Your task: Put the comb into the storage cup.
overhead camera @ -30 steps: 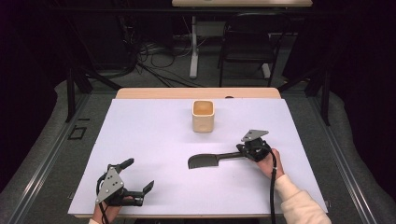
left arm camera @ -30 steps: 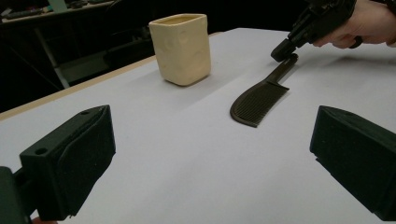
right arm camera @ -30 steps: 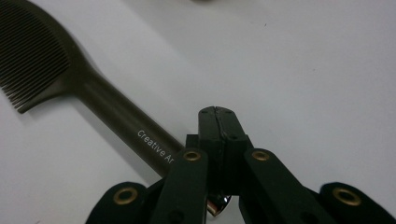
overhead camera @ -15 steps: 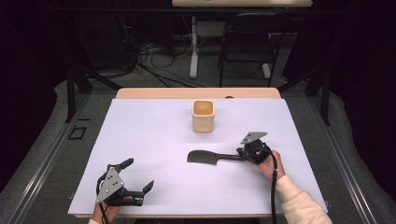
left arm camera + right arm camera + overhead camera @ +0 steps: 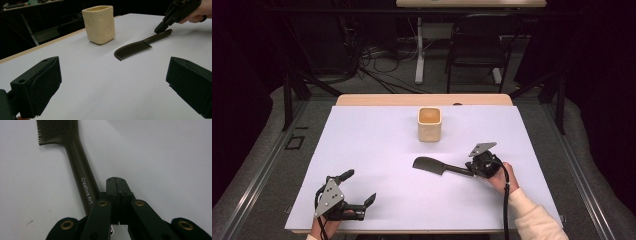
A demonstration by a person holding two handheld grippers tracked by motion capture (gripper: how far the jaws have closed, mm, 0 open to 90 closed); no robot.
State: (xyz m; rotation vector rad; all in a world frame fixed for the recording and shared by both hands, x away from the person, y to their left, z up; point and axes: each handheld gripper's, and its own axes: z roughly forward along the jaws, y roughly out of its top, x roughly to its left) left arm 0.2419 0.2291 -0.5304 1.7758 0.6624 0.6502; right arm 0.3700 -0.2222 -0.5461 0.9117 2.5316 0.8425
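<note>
A dark comb (image 5: 432, 165) lies flat on the white sheet, its teeth toward the cream cup (image 5: 429, 125) that stands upright at the far middle. My right gripper (image 5: 470, 170) is shut with nothing between its pads; its tips (image 5: 116, 181) rest beside the end of the comb's handle (image 5: 82, 180), printed "Creative Art". My left gripper (image 5: 358, 187) stands open near the front left corner, nothing between its jaws. From the left gripper view (image 5: 112, 82) I see the cup (image 5: 99, 23), the comb (image 5: 136, 47) and the right gripper (image 5: 159, 28) at the handle's end.
The white sheet (image 5: 377, 150) covers a wooden table whose far edge (image 5: 377, 100) shows. A chair (image 5: 477, 45) and cables stand on the dark floor behind the table.
The comb's toothed end has swung slightly toward the cup. Both grippers stay where they were.
</note>
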